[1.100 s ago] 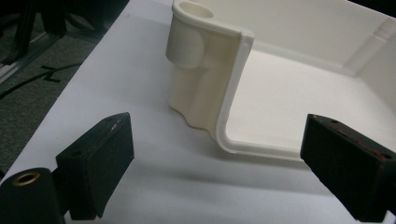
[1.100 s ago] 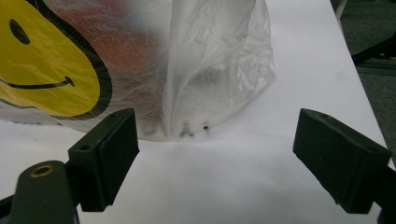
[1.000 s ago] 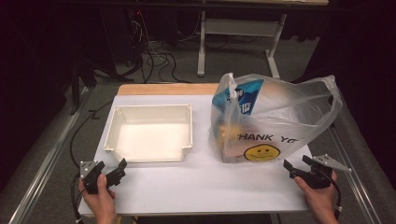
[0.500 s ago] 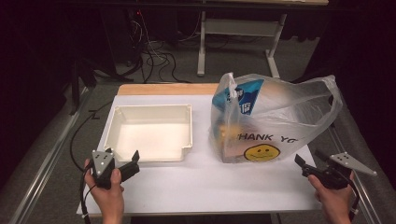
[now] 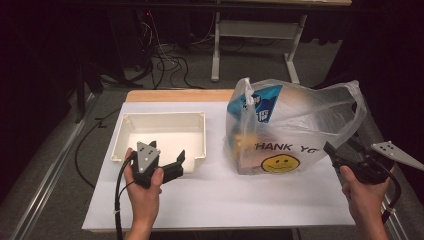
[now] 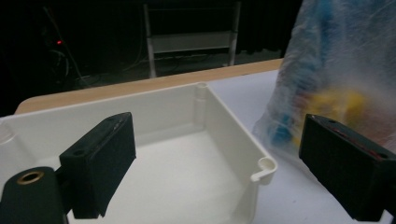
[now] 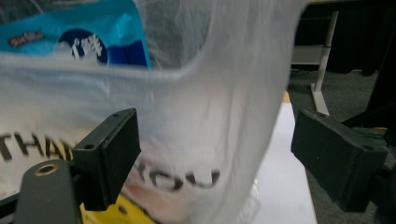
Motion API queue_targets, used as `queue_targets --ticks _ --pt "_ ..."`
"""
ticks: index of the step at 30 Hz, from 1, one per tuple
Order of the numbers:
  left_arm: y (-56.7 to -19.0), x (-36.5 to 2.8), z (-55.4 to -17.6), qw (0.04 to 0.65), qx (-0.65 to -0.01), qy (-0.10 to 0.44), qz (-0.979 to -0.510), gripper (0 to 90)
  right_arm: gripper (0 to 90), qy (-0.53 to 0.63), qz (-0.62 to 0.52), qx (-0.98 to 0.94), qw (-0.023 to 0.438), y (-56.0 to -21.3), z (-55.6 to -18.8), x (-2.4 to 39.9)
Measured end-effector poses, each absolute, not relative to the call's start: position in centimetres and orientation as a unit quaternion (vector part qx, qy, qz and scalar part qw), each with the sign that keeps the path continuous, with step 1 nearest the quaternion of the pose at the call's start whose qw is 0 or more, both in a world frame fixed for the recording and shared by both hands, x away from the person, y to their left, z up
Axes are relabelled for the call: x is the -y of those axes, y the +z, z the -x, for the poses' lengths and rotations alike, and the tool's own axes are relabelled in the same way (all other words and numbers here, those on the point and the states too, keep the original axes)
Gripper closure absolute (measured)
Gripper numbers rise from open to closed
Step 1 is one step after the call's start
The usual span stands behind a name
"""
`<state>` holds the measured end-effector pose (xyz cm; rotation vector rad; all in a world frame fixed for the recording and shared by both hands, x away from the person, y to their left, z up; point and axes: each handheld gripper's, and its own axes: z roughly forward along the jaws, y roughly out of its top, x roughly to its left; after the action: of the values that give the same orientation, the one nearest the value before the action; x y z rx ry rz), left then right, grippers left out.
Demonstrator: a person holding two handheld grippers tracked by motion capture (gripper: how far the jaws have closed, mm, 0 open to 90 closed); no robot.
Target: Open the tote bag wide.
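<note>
A white plastic tray (image 5: 122,134) lies empty on the left of the table. To its right stands a translucent "THANK YOU" bag (image 5: 320,117) with a yellow smiley, holding a blue packet (image 5: 262,102) and other goods. My left gripper (image 5: 178,161) hovers at the tray's front right corner, open; its jaws have just closed slightly with nothing between them. In the left gripper view the left gripper (image 6: 217,135) faces the tray (image 6: 233,140) and the bag (image 6: 345,56). My right gripper (image 5: 336,151) is open beside the bag's right lower side. In the right gripper view the right gripper (image 7: 215,126) faces the bag (image 7: 205,93), untouched.
The white tabletop (image 5: 215,200) has a wooden strip (image 5: 180,95) along its far edge. Behind it are cables (image 5: 160,55) on the floor and a desk frame (image 5: 250,30). A metal rail (image 5: 45,195) runs along the left side.
Both hands have risen off the table. The left gripper moved right and forward to the tray's front corner. The right gripper lifted close to the bag's right side.
</note>
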<state>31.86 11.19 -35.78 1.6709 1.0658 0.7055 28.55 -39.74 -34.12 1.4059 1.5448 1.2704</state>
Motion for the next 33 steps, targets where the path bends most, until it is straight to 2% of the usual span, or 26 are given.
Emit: queue_targets --ticks 3,5,7,10,12,15,21,27,33 --pt "-35.1 -10.3 -32.5 0.498 -0.427 0.283 -0.7 11.7 26.9 0.491 -0.544 -0.587 0.344 -33.6 -29.4 39.5" --pt "-34.7 -9.9 -32.9 0.502 -0.42 0.278 -0.703 12.0 40.1 0.488 -0.546 -0.586 0.347 -33.5 -30.0 39.4" --pt "-34.4 -9.4 -33.2 0.511 -0.414 0.276 -0.701 12.9 61.4 0.49 -0.555 -0.582 0.336 -33.5 -30.3 39.3" --pt "-34.2 -8.7 -33.5 0.509 -0.409 0.273 -0.707 14.5 77.8 0.501 -0.555 -0.592 0.301 -33.9 -30.8 39.2" --pt "-34.0 -7.5 -33.8 0.521 -0.394 0.252 -0.714 12.6 83.6 0.497 -0.549 -0.602 0.298 -34.3 -31.0 38.9" --pt "-33.9 -5.8 -33.8 0.519 -0.378 0.246 -0.726 13.4 88.3 0.492 -0.546 -0.61 0.295 -35.0 -31.1 38.4" --pt "-33.6 -1.6 -33.2 0.524 -0.33 0.248 -0.745 15.3 89.4 0.482 -0.537 -0.634 0.279 -36.5 -31.6 37.1" --pt "-33.1 2.0 -32.7 0.544 -0.312 0.236 -0.743 15.2 89.3 0.474 -0.533 -0.645 0.274 -37.5 -31.7 36.1" --pt "-31.8 4.9 -32.6 0.545 -0.321 0.266 -0.727 14.5 89.3 0.475 -0.515 -0.657 0.279 -37.5 -31.5 35.1"
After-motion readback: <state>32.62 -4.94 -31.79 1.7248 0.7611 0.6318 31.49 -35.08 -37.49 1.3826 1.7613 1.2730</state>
